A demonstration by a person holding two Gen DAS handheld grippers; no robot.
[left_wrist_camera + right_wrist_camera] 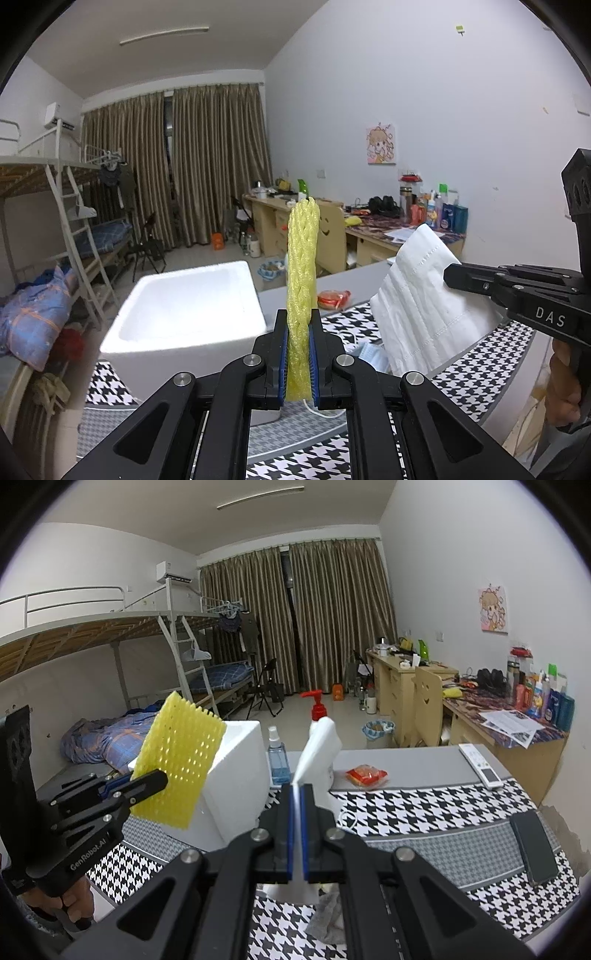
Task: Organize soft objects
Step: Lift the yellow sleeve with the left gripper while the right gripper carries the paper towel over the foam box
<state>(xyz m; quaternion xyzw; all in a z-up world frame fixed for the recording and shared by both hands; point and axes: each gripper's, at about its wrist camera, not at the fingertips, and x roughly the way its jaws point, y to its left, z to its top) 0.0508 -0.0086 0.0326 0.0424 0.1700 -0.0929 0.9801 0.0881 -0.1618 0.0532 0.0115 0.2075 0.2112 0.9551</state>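
So my left gripper (298, 354) is clamped on the yellow foam net (302, 266), held up beside the white foam box (184, 317). Right gripper (296, 830) is pinching a folded white tissue pack (421, 295) above the houndstooth table (424, 812).

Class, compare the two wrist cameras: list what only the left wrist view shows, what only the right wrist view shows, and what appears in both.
Only the left wrist view: the white foam box's open hollow, and the quilted face of the white pad in the right gripper.

Only the right wrist view: a red-pump bottle, blue spray bottle, remote and dark phone.

Both: yellow foam net clamped in the left gripper, the red packet and the houndstooth cloth.
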